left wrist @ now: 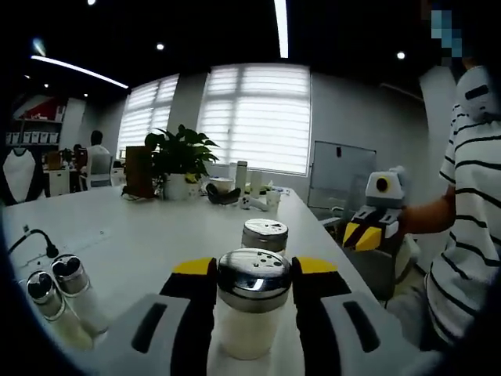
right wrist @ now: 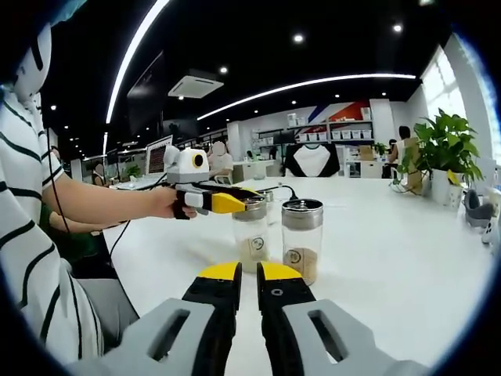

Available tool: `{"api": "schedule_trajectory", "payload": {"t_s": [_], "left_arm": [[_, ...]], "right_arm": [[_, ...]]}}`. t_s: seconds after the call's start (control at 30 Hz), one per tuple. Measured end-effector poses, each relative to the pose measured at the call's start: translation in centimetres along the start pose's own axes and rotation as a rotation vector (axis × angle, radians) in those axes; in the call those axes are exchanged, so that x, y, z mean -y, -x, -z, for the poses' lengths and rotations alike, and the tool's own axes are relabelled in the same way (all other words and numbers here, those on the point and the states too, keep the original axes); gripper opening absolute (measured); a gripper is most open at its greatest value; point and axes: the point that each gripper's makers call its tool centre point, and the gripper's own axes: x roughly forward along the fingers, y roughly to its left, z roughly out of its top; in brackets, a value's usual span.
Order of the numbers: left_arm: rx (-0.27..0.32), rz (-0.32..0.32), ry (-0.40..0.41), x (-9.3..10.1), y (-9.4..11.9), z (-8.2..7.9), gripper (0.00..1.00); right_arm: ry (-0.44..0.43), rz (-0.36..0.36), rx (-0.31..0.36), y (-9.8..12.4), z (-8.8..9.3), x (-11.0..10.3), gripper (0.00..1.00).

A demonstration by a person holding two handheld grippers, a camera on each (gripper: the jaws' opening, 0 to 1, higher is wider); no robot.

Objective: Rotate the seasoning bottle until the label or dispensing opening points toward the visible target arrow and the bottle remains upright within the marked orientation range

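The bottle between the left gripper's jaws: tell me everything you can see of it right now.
The seasoning bottle stands upright on the white table, a clear jar with pale, whitish contents and a shiny metal shaker lid pierced with small holes. The left gripper has its yellow-tipped black jaws against both sides just under the lid. In the right gripper view the same bottle shows a small round label low on its side. A second, similar bottle stands close behind it; whether they touch is unclear.

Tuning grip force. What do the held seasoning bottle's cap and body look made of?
Cap: looks like polished metal, since it is shiny with mirror-like reflections and small dispensing holes; chrome-plated plastic is possible. Bottle body: clear and glossy, pale contents visible through it; glass or hard plastic, cannot tell which. Left gripper clamps it at the cap.
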Motion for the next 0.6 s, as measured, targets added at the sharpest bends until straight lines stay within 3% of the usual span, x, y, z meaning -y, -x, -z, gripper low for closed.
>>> {"api": "schedule_trajectory", "payload": {"t_s": [0.1,0.37,0.5,0.6], "left_arm": [[0.022,-0.051,0.004,-0.1,0.3,-0.5,0.49],[0.045,-0.176,-0.02,0.5,1.3,-1.0,0.47],[0.065,-0.199,0.017,0.8,1.3,-0.8,0.47],[0.073,-0.299,0.007,-0.5,1.7,-0.6,0.47]], "right_arm": [[-0.002,0.002,-0.002,0.0,0.1,0.0,0.05],[-0.006,0.015,0.014,0.1,-0.2,0.0,0.05],[-0.008,0.027,0.019,0.2,-0.3,0.1,0.05],[-0.006,0.034,0.018,0.2,-0.4,0.1,0.05]]}}
